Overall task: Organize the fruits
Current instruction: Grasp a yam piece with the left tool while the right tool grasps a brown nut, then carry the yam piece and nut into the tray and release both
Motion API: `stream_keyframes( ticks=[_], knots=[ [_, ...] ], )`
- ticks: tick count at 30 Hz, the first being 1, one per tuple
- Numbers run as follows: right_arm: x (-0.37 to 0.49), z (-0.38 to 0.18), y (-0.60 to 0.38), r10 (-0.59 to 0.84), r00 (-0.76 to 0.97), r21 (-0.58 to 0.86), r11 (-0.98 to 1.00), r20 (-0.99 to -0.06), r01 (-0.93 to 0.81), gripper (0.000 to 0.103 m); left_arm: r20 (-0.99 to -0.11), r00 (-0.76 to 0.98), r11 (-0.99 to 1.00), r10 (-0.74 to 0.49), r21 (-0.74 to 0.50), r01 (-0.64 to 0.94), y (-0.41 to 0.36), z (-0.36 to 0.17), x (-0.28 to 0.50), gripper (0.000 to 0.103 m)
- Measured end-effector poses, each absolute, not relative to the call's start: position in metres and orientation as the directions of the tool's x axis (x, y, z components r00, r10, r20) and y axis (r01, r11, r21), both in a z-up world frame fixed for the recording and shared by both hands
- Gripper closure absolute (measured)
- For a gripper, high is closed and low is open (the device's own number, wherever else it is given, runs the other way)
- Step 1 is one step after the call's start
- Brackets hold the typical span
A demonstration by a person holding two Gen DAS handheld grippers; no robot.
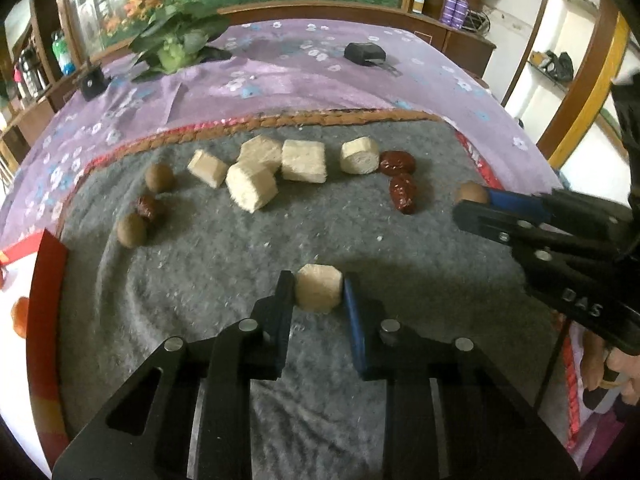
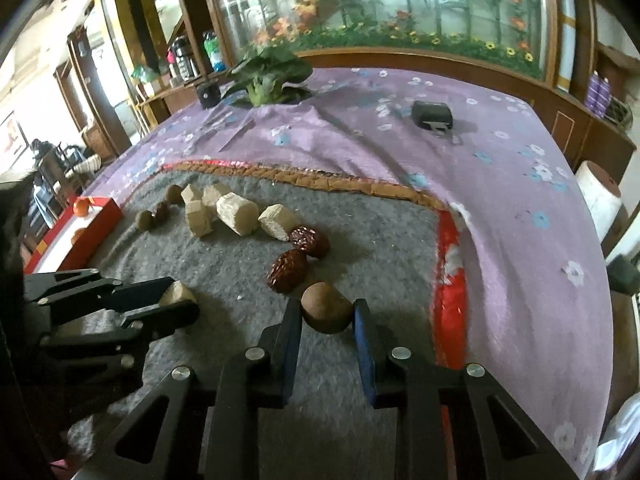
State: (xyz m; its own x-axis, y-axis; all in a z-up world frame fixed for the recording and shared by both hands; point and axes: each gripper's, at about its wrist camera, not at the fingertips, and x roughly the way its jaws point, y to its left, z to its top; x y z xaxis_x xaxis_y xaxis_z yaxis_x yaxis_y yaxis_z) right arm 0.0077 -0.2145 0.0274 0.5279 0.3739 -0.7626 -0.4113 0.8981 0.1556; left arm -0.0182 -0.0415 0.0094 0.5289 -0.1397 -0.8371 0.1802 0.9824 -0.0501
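The pale sugarcane piece (image 1: 319,289) sits between the fingers of my left tongs (image 1: 319,300), low over the grey mat (image 1: 224,248); the pads touch both its sides, so I judge it is grasped. It looks stiff, light and fibrous, so flat sides are the good place to hold. My right tongs (image 2: 327,312) are clenched around a brown round fruit (image 2: 326,307), near the mat's red edge. This one is smooth and round, I think it can slip, so I hold it across the middle. Behind lie five more cane pieces (image 1: 303,160), two red dates (image 1: 401,193) just beside them, and at the far left two brown fruits (image 1: 131,230) with one more date (image 1: 149,207). A red box (image 2: 96,220) stands at the mat's left side; inside I see only something orange, I cannot tell what. All rests on the tabletop (image 1: 280,76) with purple flowered cloth.
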Motion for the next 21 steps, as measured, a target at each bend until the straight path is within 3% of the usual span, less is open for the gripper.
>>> stream_keyframes(
  ticks=[21],
  knots=[
    [-0.042,0.056,-0.116,0.509,0.466,0.191,0.796,-0.723,-0.574,0.078,-0.792,0.611,1.000,-0.005,-0.001,0.008,0.043,0.051,-0.066,0.079]
  ],
)
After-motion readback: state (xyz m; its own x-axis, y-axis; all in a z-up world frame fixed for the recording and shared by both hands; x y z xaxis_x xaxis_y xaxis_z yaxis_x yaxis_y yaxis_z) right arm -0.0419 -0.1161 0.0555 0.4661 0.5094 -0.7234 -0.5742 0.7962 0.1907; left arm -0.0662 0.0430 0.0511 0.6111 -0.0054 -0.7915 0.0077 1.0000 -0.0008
